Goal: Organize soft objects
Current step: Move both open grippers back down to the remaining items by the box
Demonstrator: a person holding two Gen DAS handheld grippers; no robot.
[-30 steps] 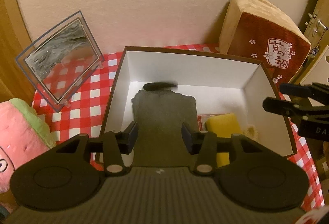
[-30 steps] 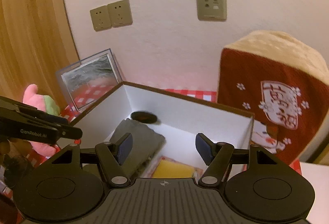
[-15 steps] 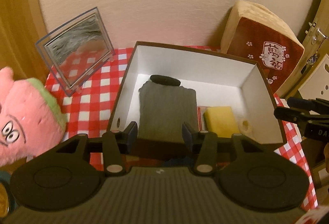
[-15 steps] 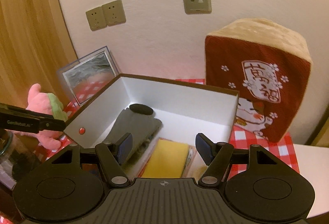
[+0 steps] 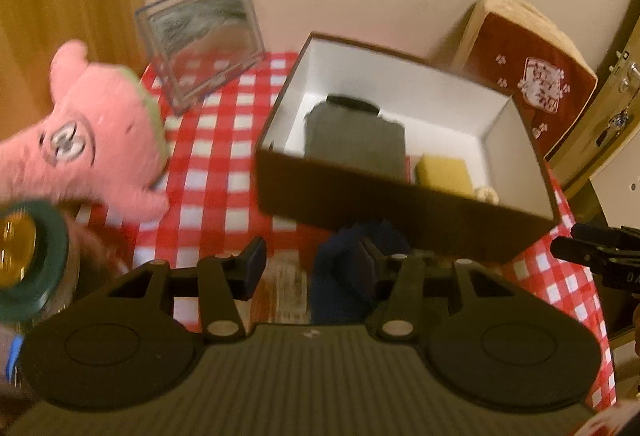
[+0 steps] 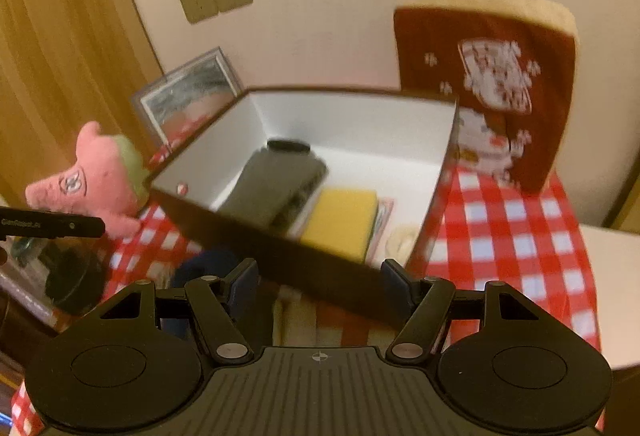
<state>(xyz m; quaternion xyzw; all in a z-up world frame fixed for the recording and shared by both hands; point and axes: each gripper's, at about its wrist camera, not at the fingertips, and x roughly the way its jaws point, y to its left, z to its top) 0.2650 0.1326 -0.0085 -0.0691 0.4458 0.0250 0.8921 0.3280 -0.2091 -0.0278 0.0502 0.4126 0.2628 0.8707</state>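
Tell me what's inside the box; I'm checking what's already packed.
In the box: a folded grey cloth, a yellow sponge, a cream item. The near wall hides their front parts.

A box [image 5: 404, 208] sits mid-counter [image 5: 216, 140], holding a folded cloth [image 5: 354, 140] with a sponge [image 5: 442, 172] at its 3 o'clock. A plush [image 5: 84, 140] lies at the box's 9 o'clock, a frame [image 5: 200, 36] at 11, a cushion [image 5: 528, 72] at 2.

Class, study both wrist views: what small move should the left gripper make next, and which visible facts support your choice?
Probably ease the left gripper down onto the dark blue soft item lying on the checked cloth in front of the box. Its jaws stand open and empty, the item already sits just beyond its fingers, and the box holds a grey cloth and a yellow sponge with room left.
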